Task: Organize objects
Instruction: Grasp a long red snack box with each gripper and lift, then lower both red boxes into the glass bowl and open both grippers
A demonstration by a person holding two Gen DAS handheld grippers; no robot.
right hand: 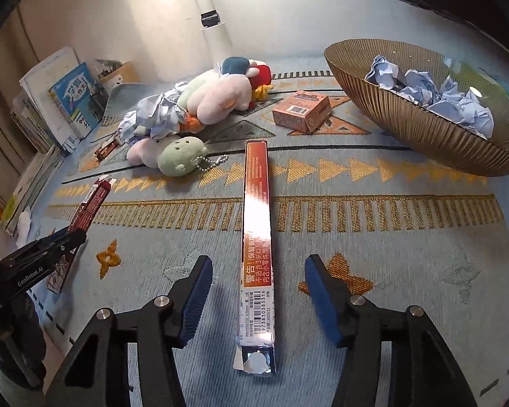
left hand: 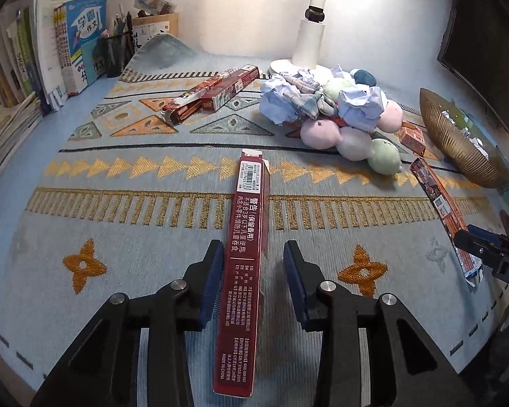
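Observation:
A long dark red box (left hand: pixel 244 264) lies on the patterned mat between the fingers of my left gripper (left hand: pixel 252 254), which is open around it; only the left pad looks close to its side. A second long box (right hand: pixel 257 247), orange-red with glare, lies between the fingers of my right gripper (right hand: pixel 258 268), which is open wide and clear of it. The right gripper shows at the right edge of the left wrist view (left hand: pixel 492 251), beside that box (left hand: pixel 441 203). The left gripper shows in the right wrist view (right hand: pixel 40 254), over the dark red box (right hand: pixel 88 207).
A pile of plush toys (left hand: pixel 353 129) and crumpled paper (left hand: pixel 281 98) sits near a white lamp base (left hand: pixel 308 44). Two more long boxes (left hand: pixel 213 91) lie at the back. A gold bowl (right hand: pixel 407 115) holds paper balls (right hand: pixel 458 101). A small orange box (right hand: pixel 302 110) lies nearby. Books (left hand: pixel 68 44) line the left.

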